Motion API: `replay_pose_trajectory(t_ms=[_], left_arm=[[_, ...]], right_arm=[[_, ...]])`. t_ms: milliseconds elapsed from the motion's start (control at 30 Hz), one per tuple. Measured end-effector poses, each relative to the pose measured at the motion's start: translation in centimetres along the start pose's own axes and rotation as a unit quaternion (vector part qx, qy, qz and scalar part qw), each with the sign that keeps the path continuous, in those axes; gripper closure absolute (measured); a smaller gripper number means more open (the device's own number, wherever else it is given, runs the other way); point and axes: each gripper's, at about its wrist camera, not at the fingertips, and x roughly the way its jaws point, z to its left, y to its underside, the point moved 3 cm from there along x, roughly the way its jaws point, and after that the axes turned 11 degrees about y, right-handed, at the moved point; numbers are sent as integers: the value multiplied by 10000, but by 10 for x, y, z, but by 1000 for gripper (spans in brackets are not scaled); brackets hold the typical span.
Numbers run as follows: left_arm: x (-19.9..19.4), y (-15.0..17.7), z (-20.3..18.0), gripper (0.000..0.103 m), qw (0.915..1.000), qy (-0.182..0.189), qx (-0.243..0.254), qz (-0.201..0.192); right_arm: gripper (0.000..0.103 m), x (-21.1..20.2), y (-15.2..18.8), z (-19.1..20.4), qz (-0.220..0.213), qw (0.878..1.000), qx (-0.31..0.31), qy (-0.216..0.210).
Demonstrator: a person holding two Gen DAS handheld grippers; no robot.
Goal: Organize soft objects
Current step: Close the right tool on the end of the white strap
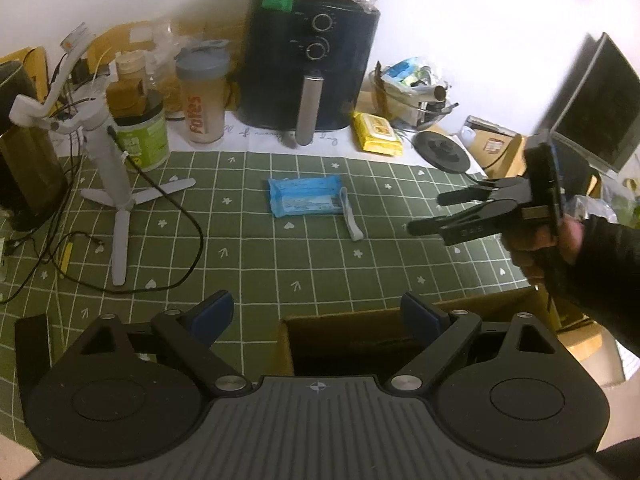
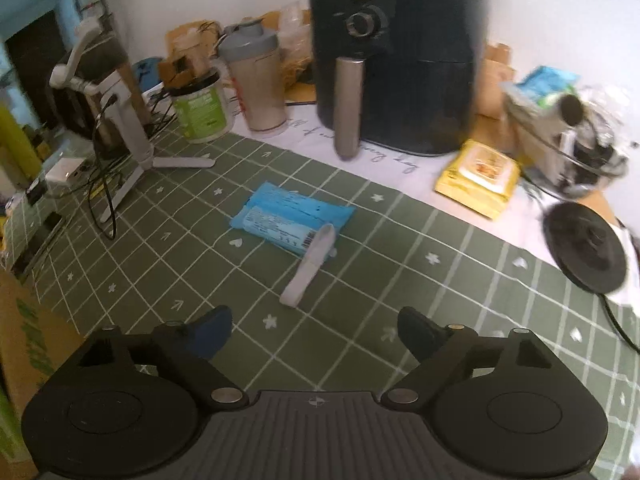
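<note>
A: Left gripper, jaws?
B: Wide apart, nothing between them. They sit over the near edge of the green checked cloth, with an open cardboard box just below and right of them.

A: Right gripper?
B: Jaws spread too, nothing between the pads. No earlier view, so only the present gap noted. The left wrist view shows it at far right, held in a hand with a dark sleeve, above the cloth.

A: The soft things?
B: Blue soft pack lies flat mid-cloth, ahead of both grippers and touching neither. A pale strip overlaps its near right corner and runs toward the right gripper. Yellow pack lies farther right on the white part of the table, just beside the black air fryer.

A: Beyond that?
B: White tripod stand at left with a black cable, green-labelled tub, shaker bottle along the far side. Black round disc at right.
</note>
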Motion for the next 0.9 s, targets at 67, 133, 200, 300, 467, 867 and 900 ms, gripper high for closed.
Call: replay_pose_trajectory(t_ms=[67, 133, 200, 300, 467, 867, 900], left_arm=[[-1, 1, 2, 12, 10000, -33, -67, -10], [-2, 2, 4, 12, 9999, -74, -142, -2], [-3, 3, 7, 12, 9997, -112, -236, 9], [-5, 6, 12, 12, 9991, -161, -389, 33], [-8, 12, 18, 12, 9980, -257, -584, 36], [-14, 23, 28, 12, 9949, -442, -901, 67], [-15, 24, 28, 12, 9947, -446, -924, 64]], right_arm=[[24, 11, -4, 4, 43, 9999, -155, -53], [28, 23, -7, 8, 85, 9995, -278, -112], [34, 35, -10, 12, 125, 9990, -404, -170], [43, 51, -11, 17, 212, 9983, -485, -241], [45, 71, -13, 22, 242, 9984, -428, -265], [71, 120, -21, 37, 260, 9993, -237, 130], [72, 120, -20, 39, 221, 9992, -244, 213]])
